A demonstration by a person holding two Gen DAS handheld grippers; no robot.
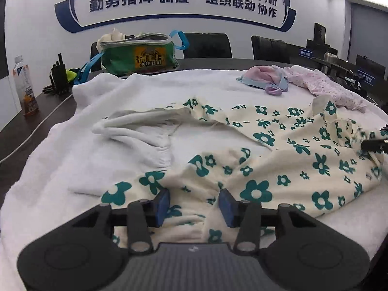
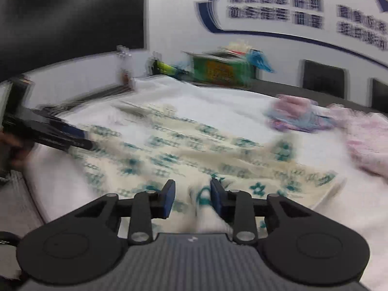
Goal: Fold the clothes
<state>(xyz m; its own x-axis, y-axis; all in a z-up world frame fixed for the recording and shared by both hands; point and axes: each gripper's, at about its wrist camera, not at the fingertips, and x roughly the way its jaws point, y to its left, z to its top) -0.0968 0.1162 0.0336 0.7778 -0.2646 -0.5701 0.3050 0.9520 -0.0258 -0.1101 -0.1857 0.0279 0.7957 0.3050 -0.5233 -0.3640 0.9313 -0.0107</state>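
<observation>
A cream garment with green flowers point(image 1: 278, 150) lies crumpled on a white towel point(image 1: 60, 150) over the table. My left gripper point(image 1: 194, 202) is open, its blue pads point(image 1: 162, 201) apart over the garment's near edge, cloth lying between them. In the blurred right wrist view the same garment point(image 2: 169, 155) spreads ahead. My right gripper point(image 2: 192, 197) is open with a fold of the cloth rising between its fingers. The left gripper point(image 2: 60, 135) shows at the left of that view, at the garment's far end. The right gripper's tip point(image 1: 373, 144) shows at the right edge of the left view.
A green bag point(image 1: 140, 53) with blue handles stands at the back. A pink and blue garment point(image 1: 264, 80) and a pink dotted one point(image 1: 325, 84) lie at the back right. A drink bottle point(image 1: 24, 84) and black radios point(image 1: 58, 75) stand at the left. Black chairs line the wall.
</observation>
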